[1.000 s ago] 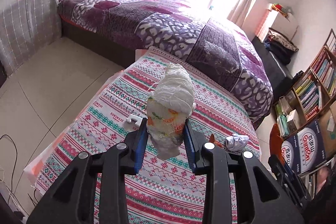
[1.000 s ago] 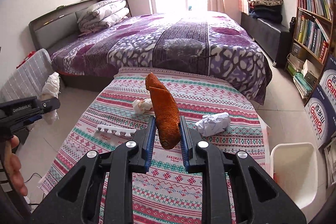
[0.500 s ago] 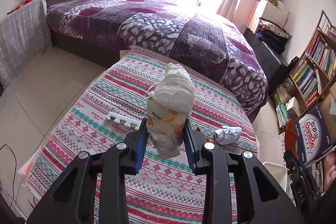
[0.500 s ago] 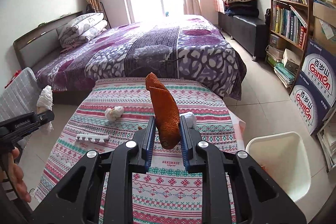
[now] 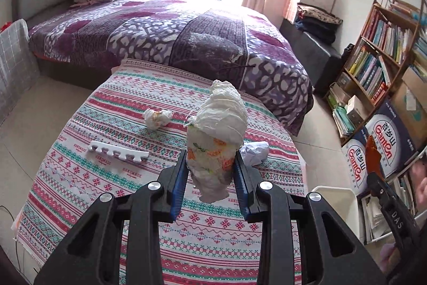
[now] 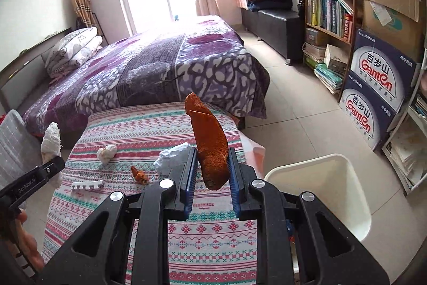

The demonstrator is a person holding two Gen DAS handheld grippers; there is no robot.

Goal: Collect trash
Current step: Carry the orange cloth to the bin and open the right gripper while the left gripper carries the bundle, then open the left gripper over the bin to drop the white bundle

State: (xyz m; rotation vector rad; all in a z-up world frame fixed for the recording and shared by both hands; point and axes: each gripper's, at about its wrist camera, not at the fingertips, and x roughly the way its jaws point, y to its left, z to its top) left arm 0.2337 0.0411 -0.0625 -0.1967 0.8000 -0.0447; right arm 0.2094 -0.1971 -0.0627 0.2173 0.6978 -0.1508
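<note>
Both grippers carry trash above the counter [image 5: 112, 108]: left gripper [image 5: 210, 167] jaws pinch a tissue wad [image 5: 217, 140], right gripper [image 6: 210, 178] jaws pinch an orange peel [image 6: 210, 146]. I centre each over the white bin [image 6: 333, 178] before releasing.

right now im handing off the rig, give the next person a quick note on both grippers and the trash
Left gripper: jaws shut on a white wad.
Right gripper: jaws shut on an orange peel.
White bin sits on the floor right of the table.
Done: two pieces lifted.
Left: bin both, then the crumpled paper, small wad, orange scrap and white comb-like strip.
</note>
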